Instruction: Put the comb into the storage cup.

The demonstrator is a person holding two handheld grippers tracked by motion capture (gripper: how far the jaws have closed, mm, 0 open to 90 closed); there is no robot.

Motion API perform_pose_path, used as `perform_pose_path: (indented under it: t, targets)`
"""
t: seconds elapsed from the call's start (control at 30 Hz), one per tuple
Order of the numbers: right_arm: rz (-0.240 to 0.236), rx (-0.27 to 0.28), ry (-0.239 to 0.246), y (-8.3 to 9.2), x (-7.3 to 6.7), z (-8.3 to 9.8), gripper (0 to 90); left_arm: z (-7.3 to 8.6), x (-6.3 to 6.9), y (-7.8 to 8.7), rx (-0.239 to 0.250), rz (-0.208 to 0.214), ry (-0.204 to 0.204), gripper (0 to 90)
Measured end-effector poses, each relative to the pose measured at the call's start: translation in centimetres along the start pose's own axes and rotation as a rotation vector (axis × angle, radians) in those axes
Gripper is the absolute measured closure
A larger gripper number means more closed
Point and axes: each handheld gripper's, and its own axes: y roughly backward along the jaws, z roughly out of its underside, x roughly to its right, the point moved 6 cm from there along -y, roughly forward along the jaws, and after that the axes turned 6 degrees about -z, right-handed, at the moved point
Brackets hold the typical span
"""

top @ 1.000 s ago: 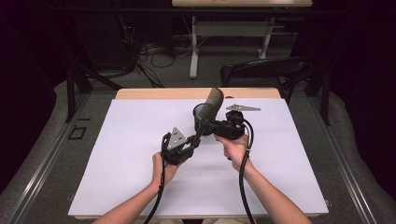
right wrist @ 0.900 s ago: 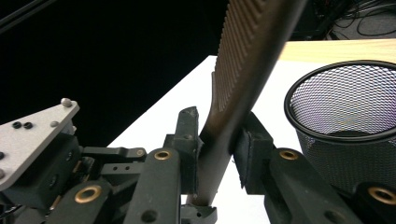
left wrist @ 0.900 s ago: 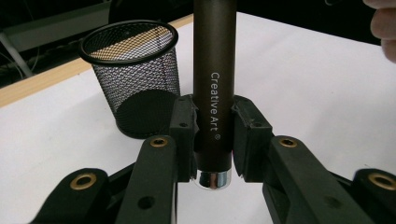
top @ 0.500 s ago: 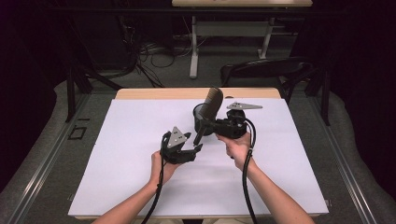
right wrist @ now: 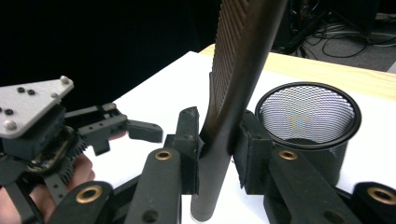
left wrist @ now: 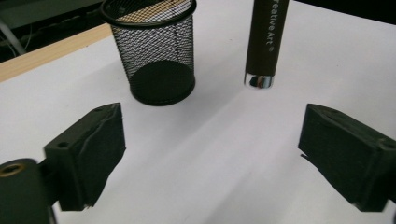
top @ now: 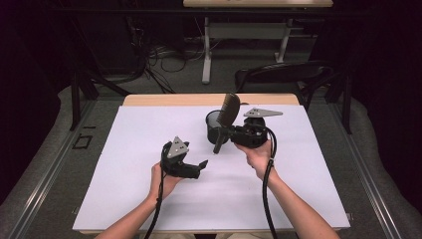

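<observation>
High view: right gripper (top: 225, 135) clamps a dark comb (top: 226, 119) by its handle, toothed end up, near the table's (top: 124, 199) far edge, beside a mesh cup (top: 213, 125).

Left gripper view: left gripper (left wrist: 210, 154), jaws just opened wide, nothing between; cup (left wrist: 159, 51) empty.

Right gripper view: pads (right wrist: 189, 144) grip the handle (right wrist: 219, 154).

Right gripper (top: 222, 135) clamps the brush (top: 225, 121) beside the mesh cup (top: 213, 124).

The high view looks forward and down from above the person's side, taking in the whole white table (top: 124, 199) from a distance. The 2 gripper views sit low and close over the tabletop, facing roughly toward each other. All 3 share the mesh cup (top: 214, 128) (left wrist: 156, 56) (right wrist: 310, 126) and the brush (top: 225, 122) (left wrist: 264, 42) (right wrist: 233, 102).
</observation>
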Motion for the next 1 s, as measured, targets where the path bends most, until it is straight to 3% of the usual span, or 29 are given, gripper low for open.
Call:
perform_pose_path:
  t: [0.23, 0.63, 1.0]
  targets:
    - [0.017, -0.011, 0.018, 0.5, 0.2, -0.1, 73.4, 0.6, -1.1, 1.4, 0.002, -0.021, 0.016, 0.2]
    - [0.044, -0.030, 0.052, 1.4, 0.3, -0.2, 73.4, 1.9, -2.7, 4.0, 0.037, -0.051, 0.043, 0.0]
    - [0.083, -0.051, 0.097, 2.2, 0.4, -0.4, 73.4, 2.5, -3.5, 5.3, 0.057, -0.090, 0.057, 0.0]
